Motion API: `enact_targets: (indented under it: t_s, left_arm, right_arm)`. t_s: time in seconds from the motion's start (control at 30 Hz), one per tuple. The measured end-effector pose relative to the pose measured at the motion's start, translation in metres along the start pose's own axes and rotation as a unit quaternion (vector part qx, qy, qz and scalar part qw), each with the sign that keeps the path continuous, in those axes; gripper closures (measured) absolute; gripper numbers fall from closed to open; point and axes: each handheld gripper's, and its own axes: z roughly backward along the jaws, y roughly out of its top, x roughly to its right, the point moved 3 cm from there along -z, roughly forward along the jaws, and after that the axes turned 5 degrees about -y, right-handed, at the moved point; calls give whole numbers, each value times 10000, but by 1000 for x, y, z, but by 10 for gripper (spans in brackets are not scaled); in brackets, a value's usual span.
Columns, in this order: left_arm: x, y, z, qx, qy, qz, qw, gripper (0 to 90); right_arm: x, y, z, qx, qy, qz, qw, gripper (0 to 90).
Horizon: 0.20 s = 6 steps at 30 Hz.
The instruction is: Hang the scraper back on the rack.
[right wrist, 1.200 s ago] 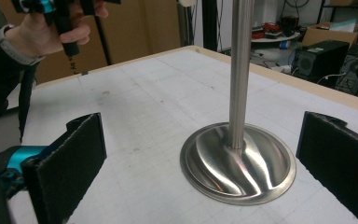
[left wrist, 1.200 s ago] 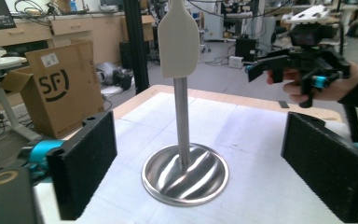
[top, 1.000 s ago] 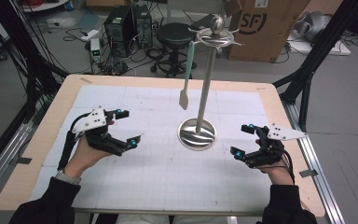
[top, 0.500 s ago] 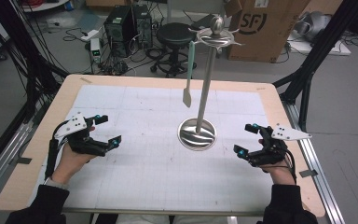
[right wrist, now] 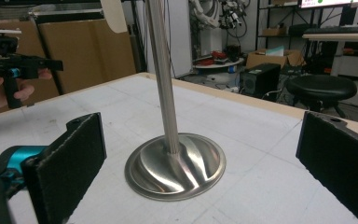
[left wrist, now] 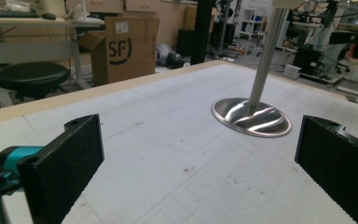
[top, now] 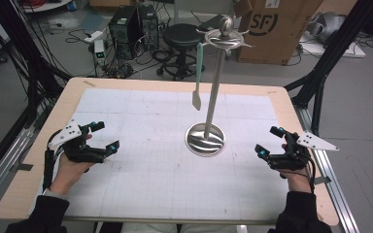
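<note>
Grippers sitting wide apart on the table (top: 141, 194), one at each side edge. Left gripper (top: 103, 137) is hovering low near the left edge, its jaws standing spread with nothing between them; in the left gripper view the two black, rough-textured pads (left wrist: 70, 163) are framing bare table with a big gap. Right gripper (top: 270, 141) is doing the same near the right edge, jaws parted and empty, grey three-cornered plate on top.

Metal stand (top: 214, 92) is standing upright between the two grippers, a little toward the right one and well apart from both. It is a slim ribbed steel pole rising from a round, shiny, swirl-patterned base (top: 205, 140) that is lying flat on the table; at the top, a ball knob over thin curved hook arms. Spatula (top: 197, 82) with a pale teal handle and a flat beige blade is hanging straight down from one hook, left of the pole, blade tip clear of the table.

Table surface is showing a matte white gridded mat, lightly scuffed, with a light wood border.
</note>
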Motion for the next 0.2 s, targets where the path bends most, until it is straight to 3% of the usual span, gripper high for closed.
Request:
enact_targets:
  t_s: [0.1, 0.2]
  left_arm:
    - [0, -5, 1, -4, 107, 26, 9999, 17]
    - [2, -10, -1, -173, 205, -8, 9996, 17]
  right_arm:
    - [0, -1, 0, -64, -29, -4, 10000, 5]
    - [1, -2, -2, -85, -21, -17, 10000, 5]
